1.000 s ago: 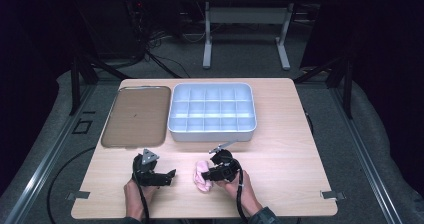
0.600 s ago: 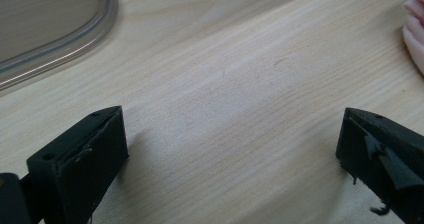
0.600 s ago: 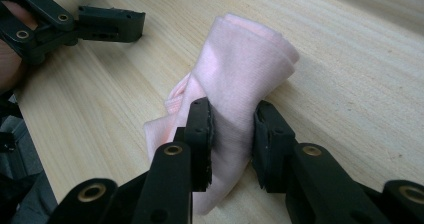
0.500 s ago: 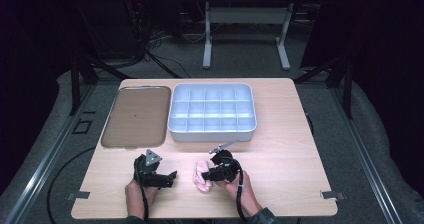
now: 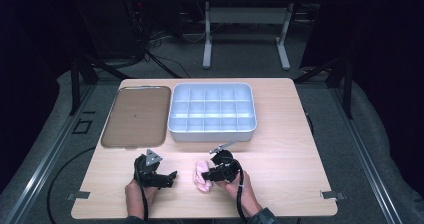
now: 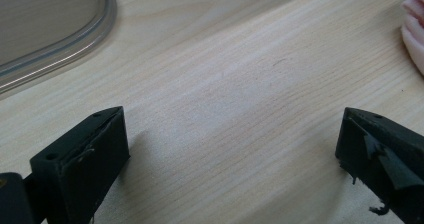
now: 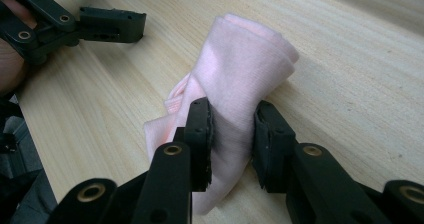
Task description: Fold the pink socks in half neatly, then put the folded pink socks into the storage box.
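Observation:
A folded pink cloth (image 5: 201, 175) (image 7: 235, 79) lies on the wooden table near its front edge. My right gripper (image 5: 212, 173) (image 7: 232, 134) is shut on the cloth, its two black pads pressing a fold from both sides. My left gripper (image 5: 172, 175) (image 6: 232, 149) rests on the table to the left of the cloth, jaws wide open with bare wood between them. The cloth's edge (image 6: 415, 34) peeks in at the right of the left gripper view. In the right gripper view the left gripper's jaw (image 7: 107, 24) lies beyond the cloth.
A pale blue compartment box (image 5: 212, 134) with several empty cells stands in the middle of the table. To its left lies a flat brown tray (image 5: 136, 116) (image 6: 50, 29). Bare wood stretches to the right of the cloth.

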`<action>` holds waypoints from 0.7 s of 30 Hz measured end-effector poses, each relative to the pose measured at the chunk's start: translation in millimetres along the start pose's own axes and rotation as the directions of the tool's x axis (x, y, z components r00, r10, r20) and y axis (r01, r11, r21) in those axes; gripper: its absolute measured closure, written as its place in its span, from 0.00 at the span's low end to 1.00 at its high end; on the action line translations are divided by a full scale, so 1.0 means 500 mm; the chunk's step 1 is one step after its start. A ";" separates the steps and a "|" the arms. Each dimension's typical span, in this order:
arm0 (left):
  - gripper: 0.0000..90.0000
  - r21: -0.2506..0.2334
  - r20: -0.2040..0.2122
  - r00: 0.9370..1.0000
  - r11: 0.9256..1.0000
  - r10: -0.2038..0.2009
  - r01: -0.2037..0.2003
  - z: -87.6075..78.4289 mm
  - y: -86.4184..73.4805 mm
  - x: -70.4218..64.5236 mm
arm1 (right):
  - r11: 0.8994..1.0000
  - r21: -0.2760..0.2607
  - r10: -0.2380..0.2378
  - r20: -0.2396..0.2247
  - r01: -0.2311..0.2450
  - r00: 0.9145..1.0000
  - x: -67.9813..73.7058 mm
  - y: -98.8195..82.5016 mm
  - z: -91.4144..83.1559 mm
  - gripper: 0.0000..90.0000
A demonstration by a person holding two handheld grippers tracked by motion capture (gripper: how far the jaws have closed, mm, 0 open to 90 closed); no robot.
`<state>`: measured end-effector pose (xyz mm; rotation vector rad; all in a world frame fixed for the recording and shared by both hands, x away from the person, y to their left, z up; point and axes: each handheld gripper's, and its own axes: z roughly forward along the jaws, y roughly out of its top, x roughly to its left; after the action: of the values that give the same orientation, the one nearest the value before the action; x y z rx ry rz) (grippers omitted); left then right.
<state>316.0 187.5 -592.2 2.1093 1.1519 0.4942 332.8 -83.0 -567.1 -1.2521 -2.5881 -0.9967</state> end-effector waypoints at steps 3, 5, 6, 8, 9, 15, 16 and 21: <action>0.00 0.000 0.000 1.000 1.000 -0.001 0.001 0.000 0.000 0.000 | 1.000 -0.003 0.006 0.001 -0.006 1.000 0.001 -0.001 0.000 0.79; 0.00 0.000 0.000 1.000 1.000 -0.001 0.001 0.000 0.000 0.000 | 1.000 -0.007 0.005 0.000 -0.005 1.000 0.001 -0.001 0.000 0.79; 0.00 0.000 0.000 1.000 1.000 0.000 0.000 0.000 0.000 0.000 | 1.000 -0.006 0.005 -0.001 -0.005 1.000 0.000 -0.001 0.000 0.79; 0.00 0.002 0.000 1.000 1.000 -0.001 0.001 0.000 0.000 0.001 | 1.000 -0.006 0.005 -0.001 -0.005 1.000 0.000 -0.001 0.000 0.79; 0.00 0.003 -0.001 1.000 1.000 0.002 -0.002 0.000 0.001 0.001 | 1.000 -0.002 0.005 -0.002 -0.005 1.000 0.000 -0.001 0.000 0.79; 0.00 0.003 0.007 1.000 1.000 0.002 -0.002 0.004 0.003 0.003 | 1.000 -0.007 0.004 -0.014 -0.004 1.000 -0.003 0.000 0.001 0.80; 0.00 0.001 0.006 1.000 1.000 -0.001 0.001 0.004 0.004 0.003 | 1.000 -0.006 0.004 -0.018 -0.004 1.000 -0.004 -0.001 0.000 0.80; 0.00 0.002 0.009 1.000 1.000 0.003 -0.003 0.005 0.005 0.003 | 1.000 -0.021 0.007 -0.038 -0.008 0.999 -0.010 -0.004 0.000 0.81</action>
<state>319.9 187.1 -592.3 2.1130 1.1444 0.4849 334.6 -87.1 -569.8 -1.2347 -2.5487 -1.0392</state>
